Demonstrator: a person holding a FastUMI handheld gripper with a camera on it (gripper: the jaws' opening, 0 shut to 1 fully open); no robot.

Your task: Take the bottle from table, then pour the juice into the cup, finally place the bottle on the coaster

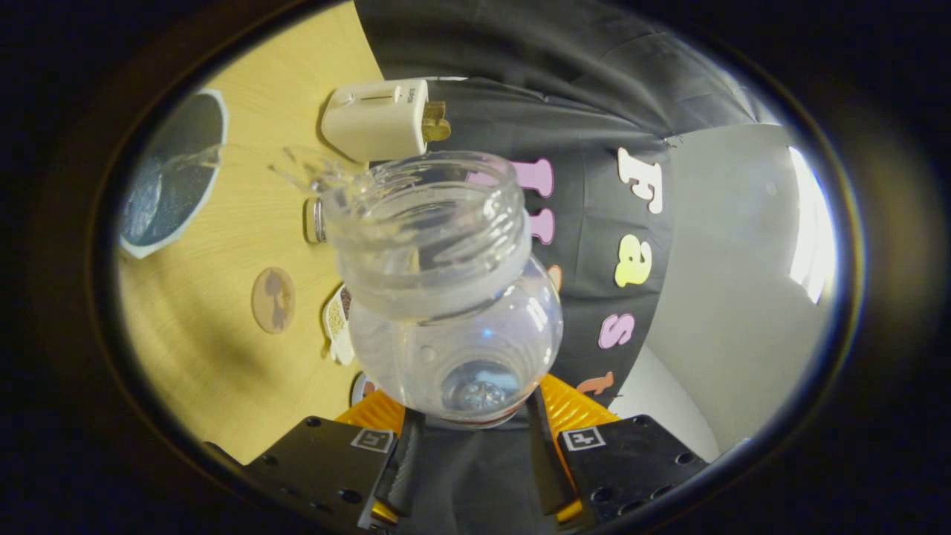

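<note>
**Bottle tipped over for the pour, mouth aimed at the cup**

Nearest of all, the hand-held gripper [475, 438] has its two fingers pressed on either side of the bottle [453, 312], clamped low on its round body. That low grip seems chosen to leave the neck and wide threaded mouth free, so nothing blocks the stream.

Going by size:

- Tabletop [223, 357]: the pale wood surface runs off ahead and to the left of the fingers. It looks turned on its side, which suggests the hand-held gripper has been rolled over to tip the bottle.
- Bottle: clear, uncapped, lying close to horizontal between the fingers, its mouth pointing away from them. Some clear liquid sits in the body.
- Dark round thing [174, 174] with a pale rim: well beyond the fingers to the left, on the tabletop. A thin clear stream [197, 157] appears to reach its edge. Whether this is the cup seen from above I cannot say for sure.
- White boxy appliance [379, 119]: beyond the bottle's mouth, at the tabletop's far edge, apart from the pouring.
- Coaster [273, 299]: a small round disc with a printed figure, on the tabletop left of the bottle, bare and likely waiting for the bottle.
- Small jar [316, 221]: just left of the bottle's neck, mostly hidden.

I judge this to be mid-pour; setting the bottle down is still to come.
</note>
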